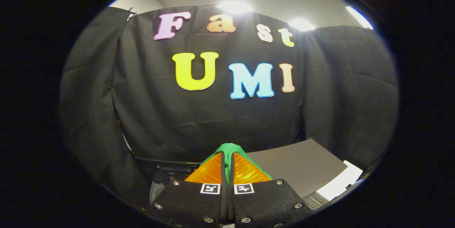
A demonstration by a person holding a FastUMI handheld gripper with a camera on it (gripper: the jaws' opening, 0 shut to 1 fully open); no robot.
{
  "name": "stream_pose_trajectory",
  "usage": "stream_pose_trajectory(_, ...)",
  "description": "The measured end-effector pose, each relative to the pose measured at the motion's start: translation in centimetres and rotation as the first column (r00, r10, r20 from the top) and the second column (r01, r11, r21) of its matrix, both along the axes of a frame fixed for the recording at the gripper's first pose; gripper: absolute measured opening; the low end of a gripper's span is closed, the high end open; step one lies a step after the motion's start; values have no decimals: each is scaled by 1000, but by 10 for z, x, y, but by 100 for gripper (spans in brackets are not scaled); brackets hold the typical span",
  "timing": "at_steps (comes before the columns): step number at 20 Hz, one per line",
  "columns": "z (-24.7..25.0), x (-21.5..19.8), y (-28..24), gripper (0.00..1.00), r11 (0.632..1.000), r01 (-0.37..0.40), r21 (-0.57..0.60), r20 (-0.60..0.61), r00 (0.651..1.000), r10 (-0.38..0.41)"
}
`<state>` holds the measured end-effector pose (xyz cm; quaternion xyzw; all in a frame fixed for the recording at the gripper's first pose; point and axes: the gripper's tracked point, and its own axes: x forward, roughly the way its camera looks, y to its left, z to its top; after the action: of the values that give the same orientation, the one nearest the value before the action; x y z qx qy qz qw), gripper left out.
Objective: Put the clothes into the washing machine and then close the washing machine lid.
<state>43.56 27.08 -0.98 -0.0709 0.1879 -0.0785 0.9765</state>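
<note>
Above washing machine (167, 180) | gripper (227, 155) level, clamped on green cloth (229, 148)

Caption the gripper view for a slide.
Gripper shut on a green cloth garment, held up before the black cloth booth wall, with the grey washing machine lid just beyond.

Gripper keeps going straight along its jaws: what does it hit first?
Likely the black cloth wall of the booth, though depth is unclear. The gripper, shut on a green garment, points above the washing machine below.
</note>
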Motion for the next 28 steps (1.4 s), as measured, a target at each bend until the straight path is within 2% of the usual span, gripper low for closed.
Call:
stream_pose_trajectory(5,-49,-1,73,0,997,-69,20,-55,996,70)
stream_pose_trajectory(11,-145,5,112,0,992,-125,0,-190,974,123)
stream_pose_trajectory(14,-196,10,114,0,990,-139,-4,-260,957,133)
stream_pose_trajectory(22,-306,6,91,0,996,-85,12,-426,901,82)
stream_pose_trajectory(24,-329,4,86,0,997,-76,8,-465,882,71)
stream_pose_trajectory(28,-384,-9,75,0,998,-70,2,-569,820,59)
